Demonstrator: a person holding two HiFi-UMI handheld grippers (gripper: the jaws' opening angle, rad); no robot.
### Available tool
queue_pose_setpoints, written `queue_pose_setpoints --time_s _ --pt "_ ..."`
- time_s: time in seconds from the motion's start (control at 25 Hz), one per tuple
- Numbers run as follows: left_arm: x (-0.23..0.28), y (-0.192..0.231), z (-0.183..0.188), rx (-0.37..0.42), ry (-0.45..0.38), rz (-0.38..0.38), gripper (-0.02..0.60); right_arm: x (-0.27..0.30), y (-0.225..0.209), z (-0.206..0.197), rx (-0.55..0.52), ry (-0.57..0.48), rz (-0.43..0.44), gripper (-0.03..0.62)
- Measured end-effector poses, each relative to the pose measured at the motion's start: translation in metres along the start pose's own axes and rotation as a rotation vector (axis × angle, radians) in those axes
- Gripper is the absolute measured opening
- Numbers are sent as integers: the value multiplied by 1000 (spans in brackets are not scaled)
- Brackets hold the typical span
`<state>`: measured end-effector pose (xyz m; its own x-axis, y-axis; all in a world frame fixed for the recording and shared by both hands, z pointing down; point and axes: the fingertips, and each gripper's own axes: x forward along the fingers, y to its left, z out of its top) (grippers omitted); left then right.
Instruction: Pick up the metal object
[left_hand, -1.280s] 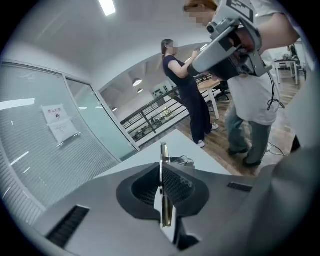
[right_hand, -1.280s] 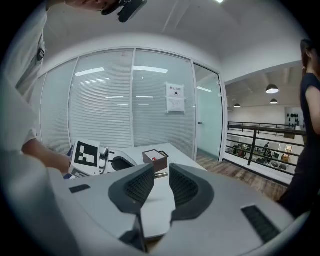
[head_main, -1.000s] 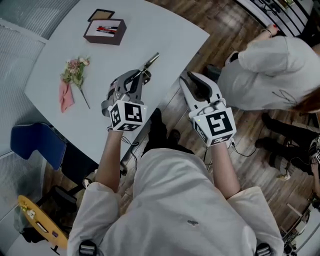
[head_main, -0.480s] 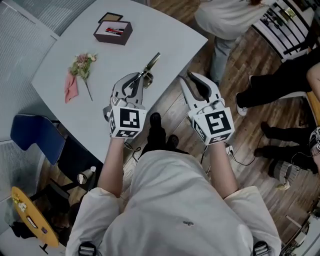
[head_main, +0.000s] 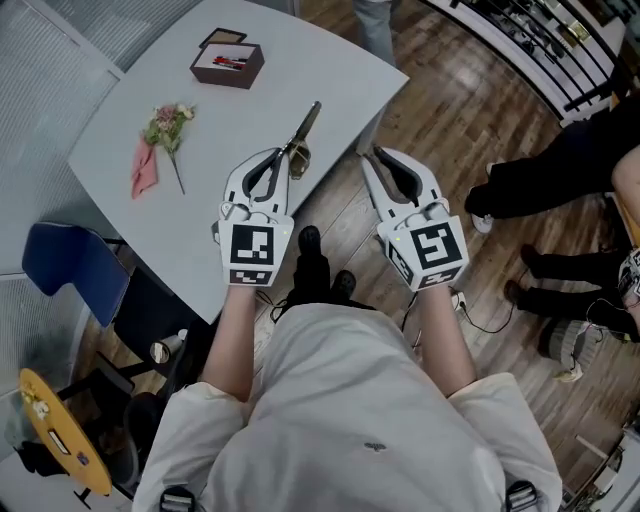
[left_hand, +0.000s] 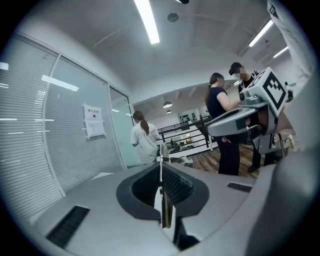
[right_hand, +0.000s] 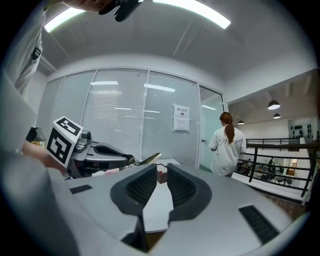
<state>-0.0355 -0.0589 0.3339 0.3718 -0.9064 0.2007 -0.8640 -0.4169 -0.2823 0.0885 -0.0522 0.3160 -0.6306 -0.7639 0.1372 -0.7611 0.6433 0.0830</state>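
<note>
Head view put both tongs just ahead of my chest, side by side. My left tongs (head_main: 277, 157) sat over the near edge of the table (head_main: 230, 120). My right tongs (head_main: 377, 155) hung near them on the right, off the table and above the wooden floor (head_main: 440, 110).

Left gripper view showed the left pair pressed together with a thin strip of metal standing on edge in the seam between the pads, so I took them as clamped on the metal object (head_main: 305, 125). The object ran on from the left tips, away from me and a little to the right. Its long axis lay nearly in line with the left tongs and pointed at the table's far right corner.

Right gripper view showed the free end slanting upward past the left tongs. I judged it lifted off the table, though no view showed the gap plainly. That same view had the right pair closing with nothing between the pads, only the table beyond them.

The left hand was the one on the object and the right had no part in the grip. Any lift would have to come straight up along the left wrist, keeping that long end level.

Farther off on the table lay a sprig of flowers (head_main: 165, 128) and a small dark box (head_main: 228, 62), both well clear.
</note>
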Motion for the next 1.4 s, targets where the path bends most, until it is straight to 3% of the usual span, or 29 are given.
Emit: queue_pose_setpoints --time_s 0.36,0.76,1.4 --pt "-8 -18 20 -63 -52 -6 23 -16 -2 -4 19 -11 -3 49" --pt "-3 -27 32 -74 -77 -19 23 -24 -13 -6 28 -19 -24 8" --pt "9 -27 41 -84 -94 -23 23 -21 -30 -6 30 -13 -48 5"
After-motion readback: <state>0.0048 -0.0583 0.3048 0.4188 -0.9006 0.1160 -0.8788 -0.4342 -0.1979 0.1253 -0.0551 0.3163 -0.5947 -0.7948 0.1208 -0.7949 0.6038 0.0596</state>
